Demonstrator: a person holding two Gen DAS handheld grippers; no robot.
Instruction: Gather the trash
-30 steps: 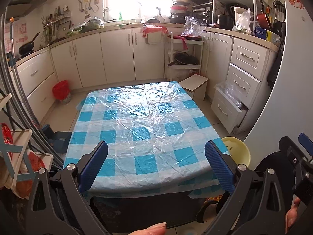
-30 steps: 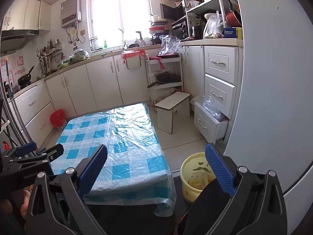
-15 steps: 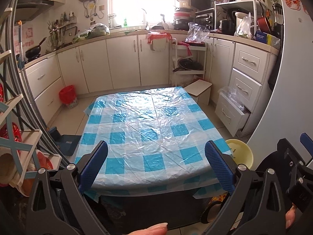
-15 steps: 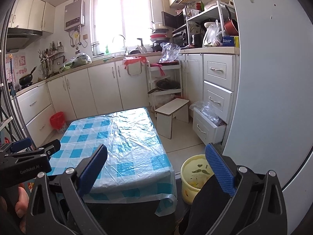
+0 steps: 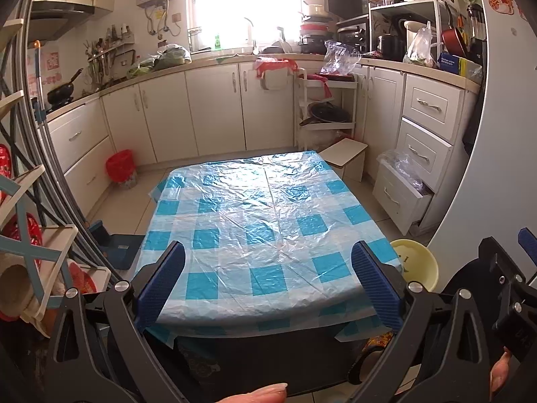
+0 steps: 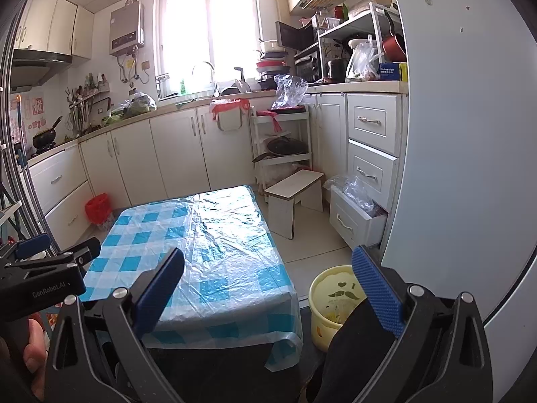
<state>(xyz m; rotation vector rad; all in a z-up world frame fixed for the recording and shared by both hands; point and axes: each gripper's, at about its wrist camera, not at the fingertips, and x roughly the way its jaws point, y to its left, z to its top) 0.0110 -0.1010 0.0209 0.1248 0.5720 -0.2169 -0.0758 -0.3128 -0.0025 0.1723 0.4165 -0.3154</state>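
Note:
A low table point(image 5: 268, 228) with a blue-and-white checked plastic cloth stands in front of me; it also shows in the right wrist view point(image 6: 208, 255). I see no loose trash on the cloth. A yellow bin point(image 6: 332, 302) stands on the floor at the table's right corner, with scraps inside; its rim shows in the left wrist view point(image 5: 419, 265). My left gripper point(image 5: 268, 278) is open and empty above the near table edge. My right gripper point(image 6: 268, 285) is open and empty, held right of the table near the bin.
White kitchen cabinets point(image 5: 214, 114) line the back and sides. A red bin point(image 5: 120, 168) stands at the back left. A small white stool point(image 6: 295, 194) and an open drawer with a plastic bag point(image 6: 355, 201) are at the right. A fridge wall point(image 6: 470, 134) is close at right.
Both grippers have risen and tilted up, so more of the kitchen and window shows. Both stay open and empty.

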